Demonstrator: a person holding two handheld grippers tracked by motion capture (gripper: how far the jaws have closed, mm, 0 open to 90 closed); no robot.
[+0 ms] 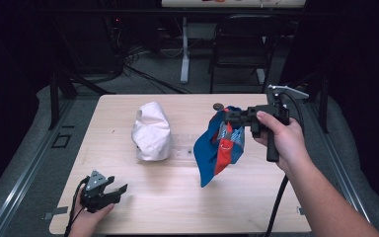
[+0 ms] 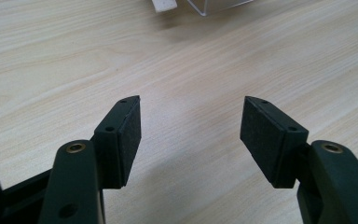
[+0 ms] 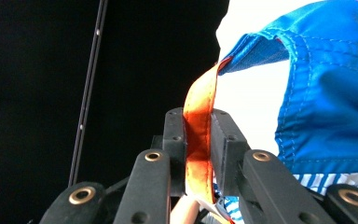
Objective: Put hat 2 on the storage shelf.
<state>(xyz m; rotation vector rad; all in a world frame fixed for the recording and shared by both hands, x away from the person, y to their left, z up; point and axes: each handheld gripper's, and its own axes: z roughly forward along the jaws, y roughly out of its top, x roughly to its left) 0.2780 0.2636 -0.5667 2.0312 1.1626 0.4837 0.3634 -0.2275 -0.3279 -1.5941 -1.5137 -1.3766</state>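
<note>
A blue, red and white striped cap hangs above the right half of the wooden table. My right gripper is shut on its upper edge. In the right gripper view the jaws pinch an orange strap of the cap, with blue fabric hanging to the right. A white cap rests on the table left of centre. My left gripper lies low at the table's front left, open. The left gripper view shows its pads wide apart over bare wood.
A small dark round object lies on the table behind the hanging cap. A black chair and a white table leg stand beyond the far edge. A clear plastic corner shows at the top of the left gripper view.
</note>
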